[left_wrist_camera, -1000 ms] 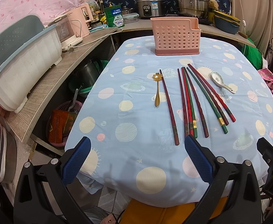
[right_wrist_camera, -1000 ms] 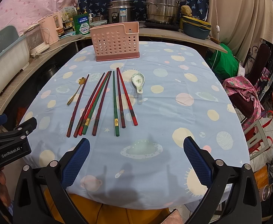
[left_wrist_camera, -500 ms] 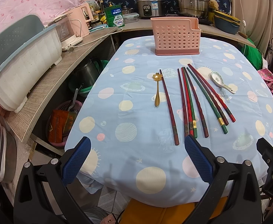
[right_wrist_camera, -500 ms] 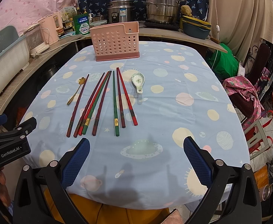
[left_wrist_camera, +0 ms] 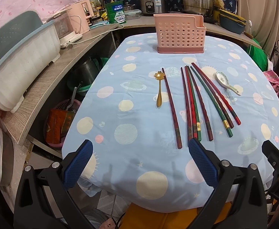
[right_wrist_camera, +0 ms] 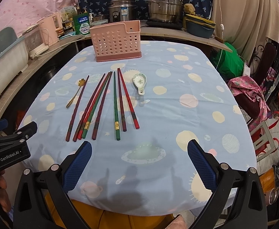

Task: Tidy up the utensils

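Ahead of my left gripper [left_wrist_camera: 140, 163], gaping empty, the chopsticks [left_wrist_camera: 193, 103] are lying lengthwise, ends toward me; my right gripper [right_wrist_camera: 139, 162] is gaping empty too, chopsticks ahead-left.

Left tool [left_wrist_camera: 140, 165] and right tool [right_wrist_camera: 139, 166] both gape, empty.

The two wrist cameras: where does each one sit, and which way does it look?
Left wrist: behind the open left gripper, at the table's near left corner, facing the pink utensil basket.
Right wrist: behind the open right gripper, further right; the left gripper shows at its left edge.
Both share the chopsticks and the ceramic spoon.
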Action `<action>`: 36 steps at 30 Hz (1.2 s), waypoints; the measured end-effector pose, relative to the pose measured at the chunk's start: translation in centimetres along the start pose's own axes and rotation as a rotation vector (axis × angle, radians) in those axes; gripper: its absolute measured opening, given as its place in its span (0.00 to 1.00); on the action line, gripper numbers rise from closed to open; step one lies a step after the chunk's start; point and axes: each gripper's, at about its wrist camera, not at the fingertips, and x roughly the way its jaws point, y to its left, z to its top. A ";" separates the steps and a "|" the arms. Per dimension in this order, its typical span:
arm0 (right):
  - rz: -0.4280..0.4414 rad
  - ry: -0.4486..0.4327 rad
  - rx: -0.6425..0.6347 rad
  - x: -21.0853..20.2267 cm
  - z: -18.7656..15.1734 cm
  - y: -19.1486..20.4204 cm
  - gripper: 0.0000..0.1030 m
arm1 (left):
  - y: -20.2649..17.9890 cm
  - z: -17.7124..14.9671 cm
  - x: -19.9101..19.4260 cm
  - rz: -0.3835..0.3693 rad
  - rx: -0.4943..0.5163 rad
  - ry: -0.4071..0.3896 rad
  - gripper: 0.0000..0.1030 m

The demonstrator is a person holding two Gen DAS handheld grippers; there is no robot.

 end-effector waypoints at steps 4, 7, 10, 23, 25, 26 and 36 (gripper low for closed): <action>0.001 0.014 0.011 1.0 0.4 -0.4 0.93 | 0.3 0.3 1.4 -0.013 -0.020 0.029 0.93; 0.002 0.023 0.018 1.9 0.8 -0.5 0.93 | 0.5 0.7 2.3 -0.007 -0.029 0.037 0.93; 0.015 0.025 0.023 2.8 1.3 -0.6 0.93 | 0.5 1.1 3.2 -0.007 -0.025 0.041 0.93; 0.044 0.057 0.061 8.3 4.7 -1.4 0.72 | 1.9 4.1 10.6 -0.104 -0.116 0.125 0.86; 0.055 0.061 0.068 9.0 5.3 -1.5 0.70 | 1.6 4.5 11.5 -0.111 -0.111 0.133 0.83; 0.058 0.060 0.069 9.3 5.6 -1.4 0.68 | 1.5 4.6 11.8 -0.115 -0.108 0.137 0.80; 0.117 0.055 0.102 12.2 8.7 -1.2 0.45 | 0.9 5.8 14.3 -0.168 -0.102 0.162 0.57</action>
